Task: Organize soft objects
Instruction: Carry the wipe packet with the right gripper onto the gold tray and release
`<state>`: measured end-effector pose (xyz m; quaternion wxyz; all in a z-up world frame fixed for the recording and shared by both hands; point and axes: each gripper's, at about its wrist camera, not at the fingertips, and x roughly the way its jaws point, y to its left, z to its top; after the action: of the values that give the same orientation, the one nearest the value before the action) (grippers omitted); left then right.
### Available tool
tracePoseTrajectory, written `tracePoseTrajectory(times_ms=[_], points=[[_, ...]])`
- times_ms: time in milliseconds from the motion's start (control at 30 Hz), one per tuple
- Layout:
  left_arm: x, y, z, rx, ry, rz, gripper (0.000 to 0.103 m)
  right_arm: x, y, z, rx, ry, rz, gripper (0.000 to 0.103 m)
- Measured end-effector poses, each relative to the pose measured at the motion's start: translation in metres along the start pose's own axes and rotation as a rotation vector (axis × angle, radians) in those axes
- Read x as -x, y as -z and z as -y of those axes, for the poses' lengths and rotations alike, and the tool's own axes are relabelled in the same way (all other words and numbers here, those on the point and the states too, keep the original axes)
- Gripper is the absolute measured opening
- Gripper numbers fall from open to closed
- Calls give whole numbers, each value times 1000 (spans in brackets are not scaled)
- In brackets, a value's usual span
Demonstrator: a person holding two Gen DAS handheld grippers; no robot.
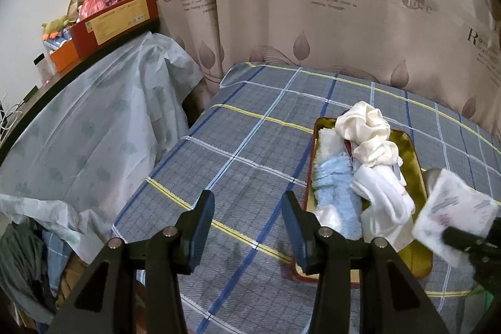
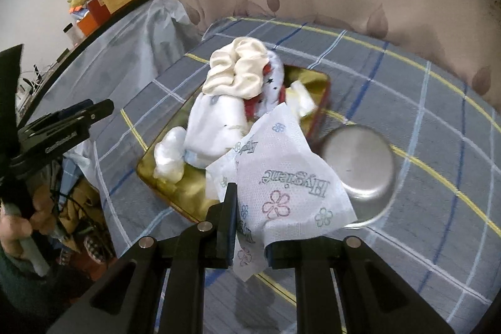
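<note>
The right hand-held gripper [image 2: 250, 227] clamps a printed tissue [image 2: 281, 177] near the full tin tray [image 2: 322, 83]; the left hand-held gripper [image 1: 249, 227] hangs apart, empty. The thin tissue (seemingly pinched at 1 edge) could tear or slip.

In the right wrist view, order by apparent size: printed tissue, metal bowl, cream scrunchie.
1. printed tissue, though it is nearest the camera, so its lead is unsure.
2. metal bowl and cream scrunchie look alike; not ranked.

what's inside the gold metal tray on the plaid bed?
Gold metal tray: cream scrunchie on top, light blue towel, white cloths, star-print fabric. The pile covers whatever lies beneath.
</note>
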<state>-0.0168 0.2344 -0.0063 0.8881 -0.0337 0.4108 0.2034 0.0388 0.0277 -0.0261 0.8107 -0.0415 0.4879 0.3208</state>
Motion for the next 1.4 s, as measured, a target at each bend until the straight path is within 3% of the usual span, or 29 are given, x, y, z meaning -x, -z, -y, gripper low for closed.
tracePoseTrajectory(times_ms=[400,900,967,1067,1167,1233,1400], points=[[-2,1,-5,23,14,-14,46,-53,-12,-16,-21,-35,-36,13],[-1,1,-7,32,29,-22,46,-79,-13,-35,10,-32,-25,17],[-1,2,-7,30,33,-23,45,-77,-11,-37,16,-17,-19,20],[0,2,-5,26,35,-26,45,-73,-9,-41,22,-4,-6,43],[0,1,-5,25,35,-25,45,-69,-8,-46,30,11,8,47],[0,0,-5,28,36,-26,45,-66,-10,-49,28,19,12,63],[1,-1,-5,29,41,-25,45,-53,-11,-57,26,32,48,75]])
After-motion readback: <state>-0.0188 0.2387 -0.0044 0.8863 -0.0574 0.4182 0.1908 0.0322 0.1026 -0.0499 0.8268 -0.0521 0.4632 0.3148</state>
